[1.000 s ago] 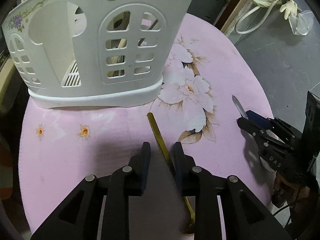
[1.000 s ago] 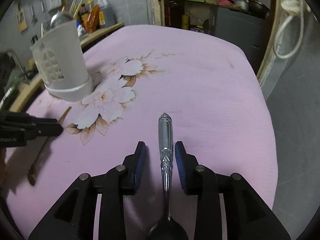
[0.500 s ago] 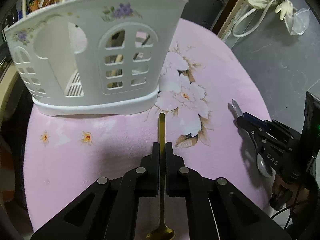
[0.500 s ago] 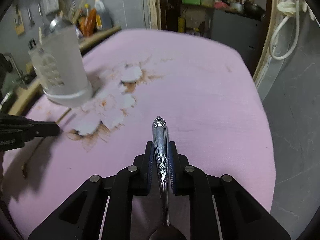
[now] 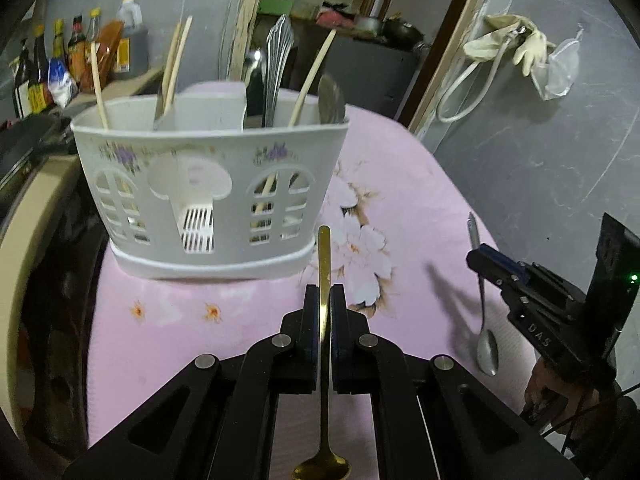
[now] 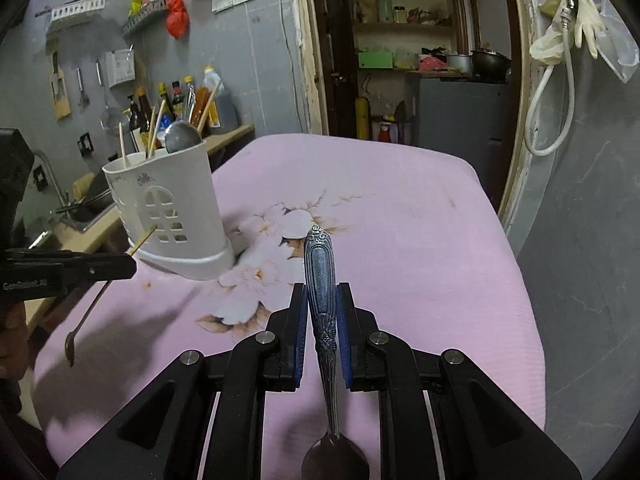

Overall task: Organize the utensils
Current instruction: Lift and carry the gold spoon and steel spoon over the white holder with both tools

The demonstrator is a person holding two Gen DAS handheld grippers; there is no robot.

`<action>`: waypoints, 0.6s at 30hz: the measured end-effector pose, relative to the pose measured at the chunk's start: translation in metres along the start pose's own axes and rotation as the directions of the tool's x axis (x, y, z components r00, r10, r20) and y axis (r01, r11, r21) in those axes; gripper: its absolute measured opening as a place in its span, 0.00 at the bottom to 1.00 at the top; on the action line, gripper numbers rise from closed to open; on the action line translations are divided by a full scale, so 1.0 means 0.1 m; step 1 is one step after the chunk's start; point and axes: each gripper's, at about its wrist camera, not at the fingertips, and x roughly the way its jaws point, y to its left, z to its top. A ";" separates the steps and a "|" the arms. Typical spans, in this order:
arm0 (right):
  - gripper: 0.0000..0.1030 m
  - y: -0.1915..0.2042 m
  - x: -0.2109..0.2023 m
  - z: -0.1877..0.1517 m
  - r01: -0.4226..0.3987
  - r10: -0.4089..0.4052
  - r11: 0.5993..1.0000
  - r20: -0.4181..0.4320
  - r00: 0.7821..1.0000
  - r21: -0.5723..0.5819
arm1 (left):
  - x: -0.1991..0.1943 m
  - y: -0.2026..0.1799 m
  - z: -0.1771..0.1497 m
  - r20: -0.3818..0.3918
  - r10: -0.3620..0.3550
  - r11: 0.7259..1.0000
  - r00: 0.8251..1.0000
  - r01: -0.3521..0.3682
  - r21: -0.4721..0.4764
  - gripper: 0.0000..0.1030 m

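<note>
My left gripper (image 5: 325, 294) is shut on a gold spoon (image 5: 323, 264), handle forward, bowl hanging below, lifted off the pink tablecloth just in front of the white utensil caddy (image 5: 208, 184). My right gripper (image 6: 322, 300) is shut on a silver spoon (image 6: 320, 264) with an ornate handle, also held above the table. Each gripper shows in the other's view: the right one (image 5: 476, 258) with its silver spoon (image 5: 486, 344), the left one (image 6: 130, 266) with the gold spoon (image 6: 86, 316). The caddy (image 6: 168, 216) holds several utensils and chopsticks.
The pink flowered tablecloth (image 6: 400, 240) covers a small round table with a drop at the right edge (image 5: 460, 184). A counter with bottles (image 5: 60, 68) stands behind the caddy. A grey wall with a hose and gloves (image 5: 516, 44) is to the right.
Both grippers closed on their spoons and lifted them off the tablecloth. The views rose and tilted up, so the caddy's top and contents now show.
</note>
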 end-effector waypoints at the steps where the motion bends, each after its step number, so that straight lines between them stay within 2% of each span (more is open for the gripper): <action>1: 0.11 0.01 -0.01 0.00 0.002 -0.002 1.000 0.003 1.000 0.001 | -0.01 -0.01 0.00 0.006 -0.002 1.000 1.000 0.002 0.010 0.02; 7: 0.11 0.11 -0.08 0.02 0.021 -0.022 0.999 0.040 0.999 0.024 | -0.08 -0.04 -0.02 0.041 -0.016 0.999 0.999 0.015 0.039 0.02; 18: 0.11 0.22 -0.16 -0.02 0.048 -0.051 0.998 0.059 0.997 0.047 | -0.10 0.02 0.00 0.064 -0.048 0.997 0.997 0.045 0.057 0.02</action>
